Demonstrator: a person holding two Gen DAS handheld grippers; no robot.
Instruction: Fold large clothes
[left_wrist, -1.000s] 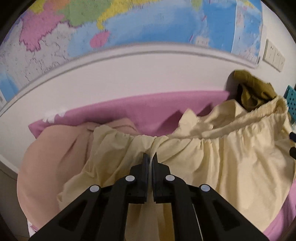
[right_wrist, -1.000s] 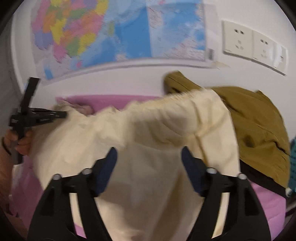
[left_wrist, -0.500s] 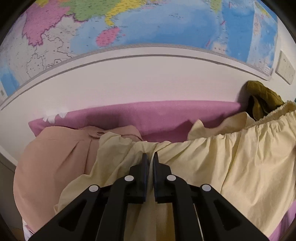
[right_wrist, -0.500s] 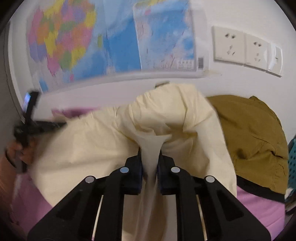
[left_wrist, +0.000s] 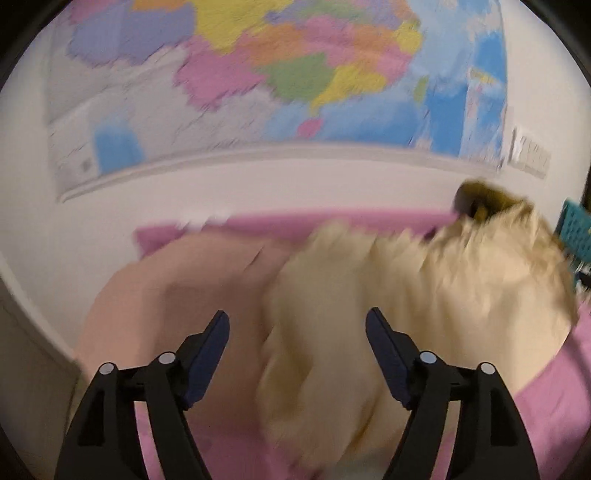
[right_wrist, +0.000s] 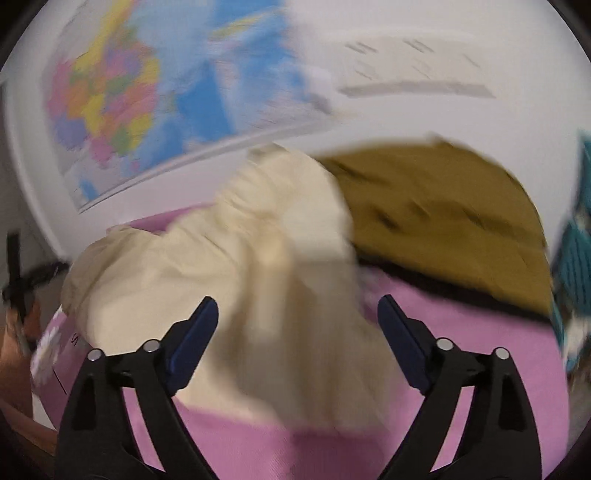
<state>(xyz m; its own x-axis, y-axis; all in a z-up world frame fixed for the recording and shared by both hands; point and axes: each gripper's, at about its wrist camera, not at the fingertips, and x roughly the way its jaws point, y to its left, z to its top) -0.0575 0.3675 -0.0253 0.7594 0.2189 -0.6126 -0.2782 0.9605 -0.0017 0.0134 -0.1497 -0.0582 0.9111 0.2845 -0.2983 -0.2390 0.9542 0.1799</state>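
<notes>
Left gripper (left_wrist: 297, 325): jaws have just been opening and stand wide apart, pads clear of cloth. Right gripper (right_wrist: 297, 314): same, jaws just opened wide, nothing pressed between them. Cream garment (right_wrist: 258, 266) lies released in a bunched heap on the pink bed cover (right_wrist: 461, 332), ahead of and partly between both sets of fingers. Peach garment (left_wrist: 177, 280) just left of the heap in the left wrist view. Olive garment (right_wrist: 443, 206) to the right of it, against the wall. Map (left_wrist: 295, 74) on wall above. Both views blurred.
</notes>
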